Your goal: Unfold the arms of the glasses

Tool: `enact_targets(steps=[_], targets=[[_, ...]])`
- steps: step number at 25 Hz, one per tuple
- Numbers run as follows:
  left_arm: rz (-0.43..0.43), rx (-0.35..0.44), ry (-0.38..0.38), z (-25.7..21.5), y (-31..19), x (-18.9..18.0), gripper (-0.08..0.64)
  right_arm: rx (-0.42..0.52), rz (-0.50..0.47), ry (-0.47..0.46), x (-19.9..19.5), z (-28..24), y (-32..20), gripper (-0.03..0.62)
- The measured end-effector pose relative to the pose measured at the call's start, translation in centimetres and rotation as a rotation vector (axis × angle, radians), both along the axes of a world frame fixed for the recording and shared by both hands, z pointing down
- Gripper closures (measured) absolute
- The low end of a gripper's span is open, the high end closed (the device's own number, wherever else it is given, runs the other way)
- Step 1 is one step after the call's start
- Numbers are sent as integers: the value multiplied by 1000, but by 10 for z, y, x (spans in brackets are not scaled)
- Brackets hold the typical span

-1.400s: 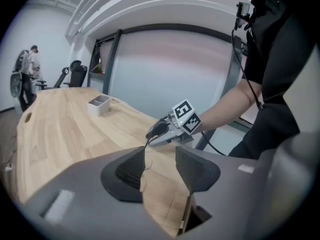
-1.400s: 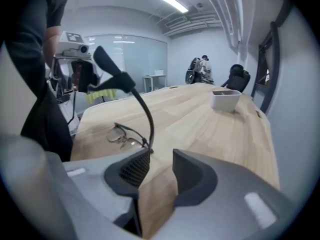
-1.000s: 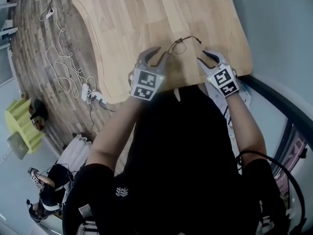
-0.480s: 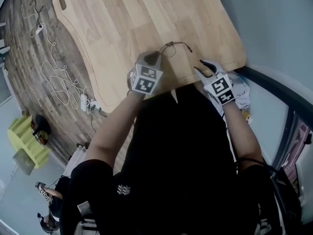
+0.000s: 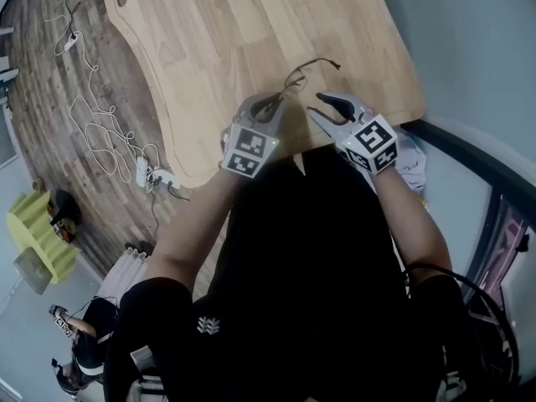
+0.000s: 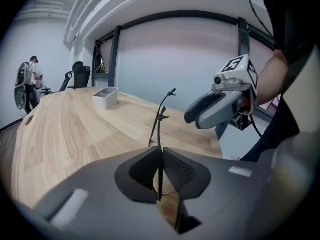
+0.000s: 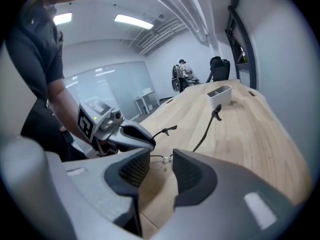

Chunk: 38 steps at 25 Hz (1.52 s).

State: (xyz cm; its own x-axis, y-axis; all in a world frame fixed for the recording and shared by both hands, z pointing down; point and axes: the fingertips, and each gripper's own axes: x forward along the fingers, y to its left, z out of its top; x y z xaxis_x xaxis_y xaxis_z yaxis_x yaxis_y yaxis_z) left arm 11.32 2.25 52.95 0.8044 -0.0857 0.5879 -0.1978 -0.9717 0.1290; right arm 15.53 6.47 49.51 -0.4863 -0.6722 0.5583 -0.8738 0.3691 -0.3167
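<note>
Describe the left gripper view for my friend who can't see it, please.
The left gripper has just been closing its jaws, and they now pinch the thin wire glasses, with one arm of them sticking up beyond the jaws. The right gripper hovers close by on the right, above a pale wooden table with a white box far back.

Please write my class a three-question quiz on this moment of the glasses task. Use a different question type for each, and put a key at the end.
1. Multiple choice: the left gripper is clamped on A) a cable, B) the glasses, C) nothing.
2. True or false: the right gripper stands open, with its pads pressing on nothing.
3. Fill in: the top of the table is made of ____.

Key: 1 B, because its jaws have just been closing and now pinch the glasses between them. 2 true. 3 wood.
</note>
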Motion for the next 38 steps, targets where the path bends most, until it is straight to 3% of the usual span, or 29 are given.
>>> enact_targets(steps=[3,9,24,30,38], targets=[[11,19,39,-6,4,-5,525,26,30,-93,-4,-14,-16,455],[23,25,73,-13,9,-13,525,28,8,-73,-10,-17,-32,402],[21,35,65,-14,5,-27,523,87,-109,-128,-56,-51,-38,402],[16,45,80,-21,9,-35,491,88,-150,-131,-69,-57,-34,402],[-34,65,77,-28,8,-56,488,88,-196,-147,-81,-64,-29,403]])
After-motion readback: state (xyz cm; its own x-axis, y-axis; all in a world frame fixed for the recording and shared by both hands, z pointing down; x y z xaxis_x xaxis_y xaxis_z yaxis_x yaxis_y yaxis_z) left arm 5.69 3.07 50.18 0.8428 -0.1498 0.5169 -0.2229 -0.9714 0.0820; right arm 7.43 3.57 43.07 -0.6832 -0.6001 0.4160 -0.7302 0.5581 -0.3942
